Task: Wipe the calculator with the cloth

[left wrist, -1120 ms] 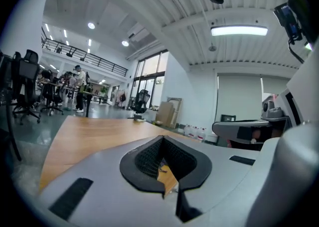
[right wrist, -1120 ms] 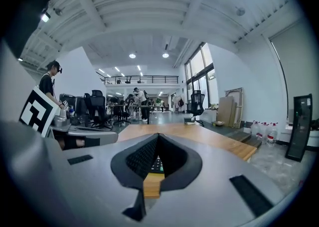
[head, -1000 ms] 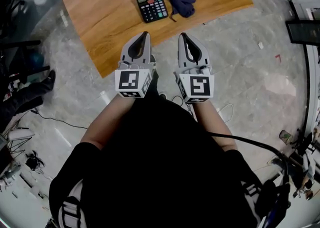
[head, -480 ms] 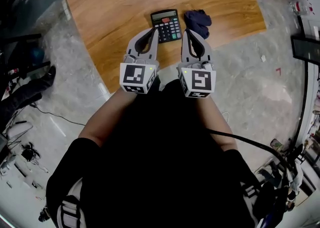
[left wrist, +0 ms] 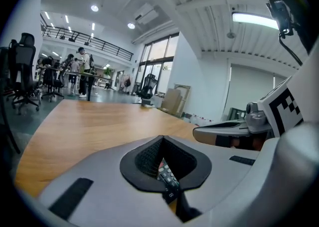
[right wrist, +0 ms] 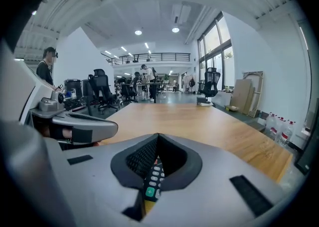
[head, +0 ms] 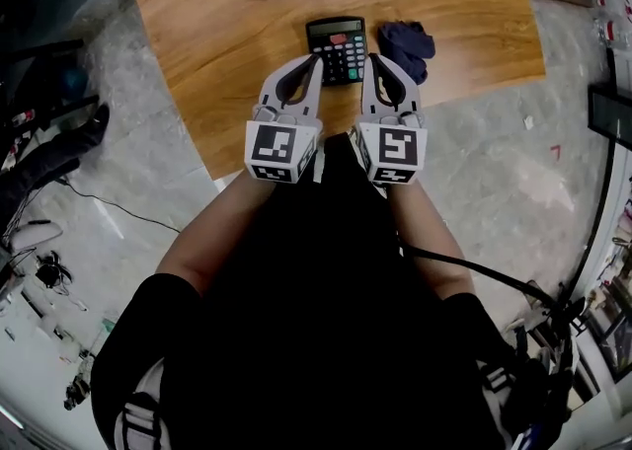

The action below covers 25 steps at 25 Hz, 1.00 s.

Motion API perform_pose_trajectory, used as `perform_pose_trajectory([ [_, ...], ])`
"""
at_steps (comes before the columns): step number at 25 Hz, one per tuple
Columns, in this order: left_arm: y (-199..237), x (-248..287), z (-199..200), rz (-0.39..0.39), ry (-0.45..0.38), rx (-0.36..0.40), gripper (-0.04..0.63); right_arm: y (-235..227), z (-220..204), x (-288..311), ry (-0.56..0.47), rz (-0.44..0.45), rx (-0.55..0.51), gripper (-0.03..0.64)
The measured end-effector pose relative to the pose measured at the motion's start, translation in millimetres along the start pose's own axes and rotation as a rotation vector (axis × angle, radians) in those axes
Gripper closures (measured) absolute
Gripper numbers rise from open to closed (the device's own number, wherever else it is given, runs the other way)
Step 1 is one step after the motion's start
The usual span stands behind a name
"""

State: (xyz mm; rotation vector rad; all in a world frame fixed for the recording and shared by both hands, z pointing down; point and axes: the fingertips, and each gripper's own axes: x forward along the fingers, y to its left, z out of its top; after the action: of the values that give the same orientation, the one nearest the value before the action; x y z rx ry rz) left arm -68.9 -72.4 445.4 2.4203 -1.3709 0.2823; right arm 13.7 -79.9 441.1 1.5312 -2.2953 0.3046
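From the head view, your two bare forearms (head: 212, 231) reach straight out from your body, side by side and almost parallel. Each carries its gripper nose-first and tipped a little downward toward the calculator (head: 337, 48). The left gripper (head: 316, 59) has its jaws pressed together on nothing, with the tip at the calculator's near left corner. The right gripper (head: 371, 57) is likewise closed and empty, with its tip at the calculator's near right corner. The calculator lies flat on the wooden table (head: 227, 14), close to the table's near edge. The dark blue cloth (head: 407, 46) sits crumpled just beside the calculator's right side.

In the left gripper view, your left gripper (left wrist: 162, 137) shows both jaws meeting at the tip. The calculator (left wrist: 166, 173) keys are visible through the gap behind the tip. The right gripper (left wrist: 224, 131) hangs level to the calculator's right.

In the right gripper view, your right gripper (right wrist: 158, 135) is drawn tight too. The calculator (right wrist: 153, 181) shows below through its gap, and the left gripper (right wrist: 75, 124) is off to the calculator's left.
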Motion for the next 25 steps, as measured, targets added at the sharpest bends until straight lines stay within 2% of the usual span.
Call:
perform_pose_trajectory([
  [16,18.1,35.2,-73.5,0.063,0.101,-0.057,0.589,-9.6,-83.5,47.2,0.128,0.054,0.017,0.603],
  [25,27.2,43.0,-110.1,0.060,0.199,-0.107,0.573,-18.0,-119.3,73.7,0.241,0.058,0.052,0.603],
])
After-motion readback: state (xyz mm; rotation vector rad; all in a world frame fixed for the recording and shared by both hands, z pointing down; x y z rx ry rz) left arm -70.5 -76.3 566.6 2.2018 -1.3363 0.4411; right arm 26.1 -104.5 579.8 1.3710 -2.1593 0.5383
